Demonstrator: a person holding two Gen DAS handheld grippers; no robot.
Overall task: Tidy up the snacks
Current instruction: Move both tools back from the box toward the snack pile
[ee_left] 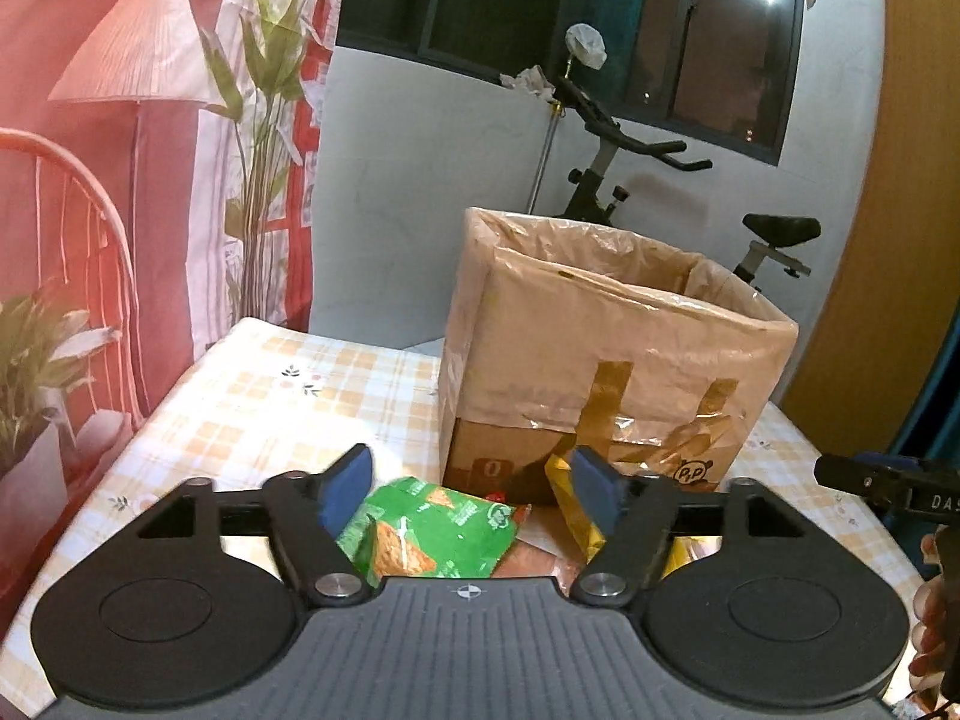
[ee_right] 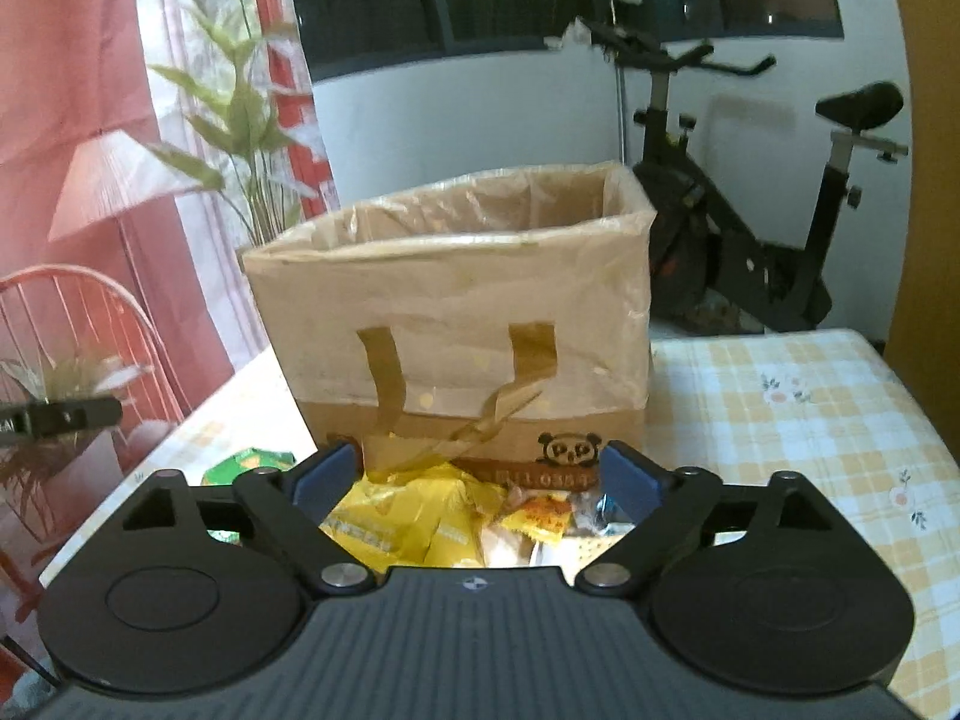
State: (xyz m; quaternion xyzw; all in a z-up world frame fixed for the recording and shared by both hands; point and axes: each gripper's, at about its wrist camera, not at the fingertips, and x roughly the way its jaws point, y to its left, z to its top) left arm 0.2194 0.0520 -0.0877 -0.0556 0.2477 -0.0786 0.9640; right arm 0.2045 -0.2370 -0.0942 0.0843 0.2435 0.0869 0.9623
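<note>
Though hidden rightward, green snack packet point(ee_left: 429, 531) left.

Straight ahead of the tool stands a pale wall point(ee_right: 480, 114) with a dark window point(ee_left: 558, 6) reflecting a bright lamp glare. Ahead and to the right sits a black exercise bike point(ee_right: 750, 240) (saddle raised). To the left hangs a pink curtain point(ee_left: 90, 180) printed with a lampshade and green plants. Far right shows a wooden panel point(ee_left: 900, 240).

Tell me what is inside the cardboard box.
Only a clear plastic liner shows, folded over the rim of the cardboard box. The near wall hides the lower interior, so any snacks inside cannot be seen.
</note>
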